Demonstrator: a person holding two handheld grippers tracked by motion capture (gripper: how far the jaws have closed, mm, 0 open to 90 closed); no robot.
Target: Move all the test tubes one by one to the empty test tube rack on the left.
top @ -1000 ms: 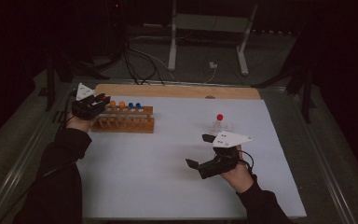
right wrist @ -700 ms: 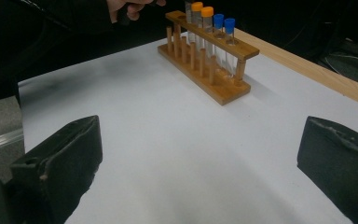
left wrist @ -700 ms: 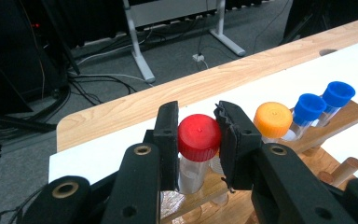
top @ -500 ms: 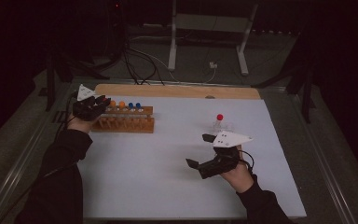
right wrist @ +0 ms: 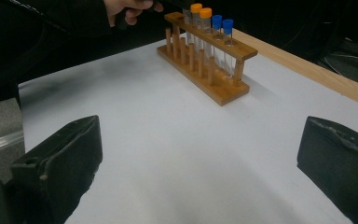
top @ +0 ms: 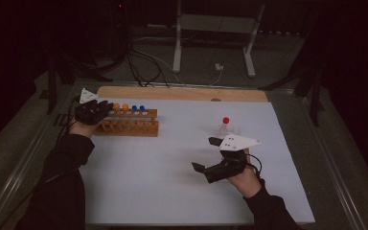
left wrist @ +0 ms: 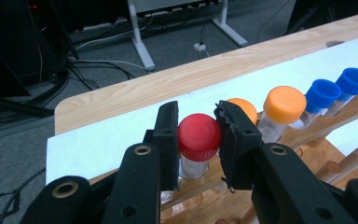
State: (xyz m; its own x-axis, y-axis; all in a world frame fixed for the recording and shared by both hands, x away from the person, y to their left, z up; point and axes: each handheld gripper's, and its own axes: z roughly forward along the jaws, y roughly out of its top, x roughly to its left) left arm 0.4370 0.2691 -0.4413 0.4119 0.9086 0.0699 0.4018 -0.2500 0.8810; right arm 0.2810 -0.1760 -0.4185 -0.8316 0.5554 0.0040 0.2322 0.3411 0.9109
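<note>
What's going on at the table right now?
A person holds a hand-held gripper in each hand. The left hand-held gripper is at the end of the wooden rack, its jaws on either side of a red-capped tube's cap, seemingly touching it, with the tube seated in the rack beside two orange-capped and two blue-capped tubes. The right hand-held gripper rests wide open over the white mat, holding nothing. Another red-capped tube stands alone just beyond it.

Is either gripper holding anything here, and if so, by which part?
The left gripper has its jaws against the red cap of a tube standing in the wooden rack. The right gripper is open over the white mat, holding nothing.
</note>
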